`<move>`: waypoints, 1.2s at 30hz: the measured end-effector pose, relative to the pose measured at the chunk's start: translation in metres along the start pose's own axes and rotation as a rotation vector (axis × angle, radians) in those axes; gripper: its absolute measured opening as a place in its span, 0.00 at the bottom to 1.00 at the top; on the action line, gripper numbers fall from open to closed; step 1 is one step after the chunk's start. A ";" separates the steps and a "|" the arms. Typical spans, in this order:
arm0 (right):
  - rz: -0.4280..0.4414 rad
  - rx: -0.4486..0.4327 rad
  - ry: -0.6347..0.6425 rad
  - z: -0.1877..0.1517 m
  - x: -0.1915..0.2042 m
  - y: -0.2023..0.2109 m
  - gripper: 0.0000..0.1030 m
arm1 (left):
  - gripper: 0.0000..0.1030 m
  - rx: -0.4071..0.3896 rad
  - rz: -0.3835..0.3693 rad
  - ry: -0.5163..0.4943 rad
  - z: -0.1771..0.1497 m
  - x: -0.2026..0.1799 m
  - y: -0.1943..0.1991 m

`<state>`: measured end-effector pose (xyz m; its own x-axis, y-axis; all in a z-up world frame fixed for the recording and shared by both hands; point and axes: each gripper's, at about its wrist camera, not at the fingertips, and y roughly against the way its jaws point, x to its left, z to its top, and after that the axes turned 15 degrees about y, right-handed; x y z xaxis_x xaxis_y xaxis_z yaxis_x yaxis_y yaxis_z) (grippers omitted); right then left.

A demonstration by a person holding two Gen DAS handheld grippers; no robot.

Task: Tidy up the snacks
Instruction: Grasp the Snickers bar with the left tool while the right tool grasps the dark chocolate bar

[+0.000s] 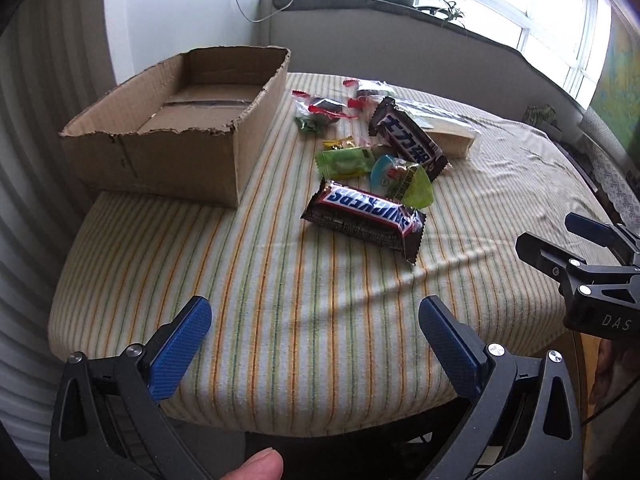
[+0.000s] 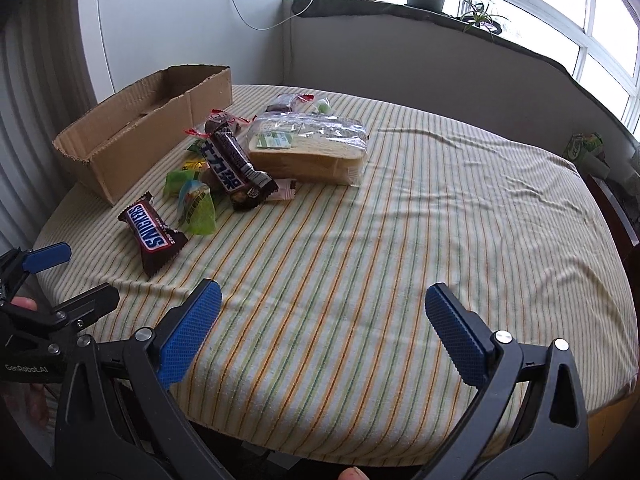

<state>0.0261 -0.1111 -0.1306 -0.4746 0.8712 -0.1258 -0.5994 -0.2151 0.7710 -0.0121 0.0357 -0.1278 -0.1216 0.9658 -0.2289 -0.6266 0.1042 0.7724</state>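
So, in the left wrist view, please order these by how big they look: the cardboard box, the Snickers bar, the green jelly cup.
1. cardboard box, by far the largest.
2. Snickers bar, which lies nearer the camera, so it may look somewhat bigger than it is.
3. green jelly cup, smallest.

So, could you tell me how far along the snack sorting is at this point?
Nothing looks done yet: the cardboard box shows no snacks inside. Nothing is in hand either; the left gripper and right gripper are both open above the striped tablecloth. Left to move: the Snickers bar, the second chocolate bar, the bagged bread and the small candies.
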 end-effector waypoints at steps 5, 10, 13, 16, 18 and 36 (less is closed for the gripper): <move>0.086 -0.034 0.007 0.028 -0.012 -0.026 1.00 | 1.00 0.029 -0.033 0.026 0.020 0.004 -0.009; 0.195 -0.072 0.135 0.065 0.003 -0.051 1.00 | 1.00 0.064 -0.042 0.049 0.032 -0.001 -0.026; 0.243 -0.087 0.196 0.082 0.014 -0.063 0.97 | 1.00 0.075 -0.059 0.057 0.037 -0.006 -0.034; 0.272 -0.090 0.231 0.092 0.021 -0.074 0.92 | 1.00 0.091 -0.096 0.077 0.041 -0.008 -0.040; 0.286 -0.088 0.242 0.095 0.025 -0.079 0.91 | 1.00 0.094 -0.108 0.082 0.041 -0.009 -0.043; 0.312 -0.102 0.156 0.064 0.011 -0.077 0.31 | 0.60 0.035 -0.075 0.038 0.039 -0.018 -0.045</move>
<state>0.1084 -0.0564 -0.1514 -0.7328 0.6805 0.0064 -0.4675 -0.5103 0.7218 0.0482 0.0225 -0.1356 -0.1052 0.9454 -0.3085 -0.6076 0.1845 0.7725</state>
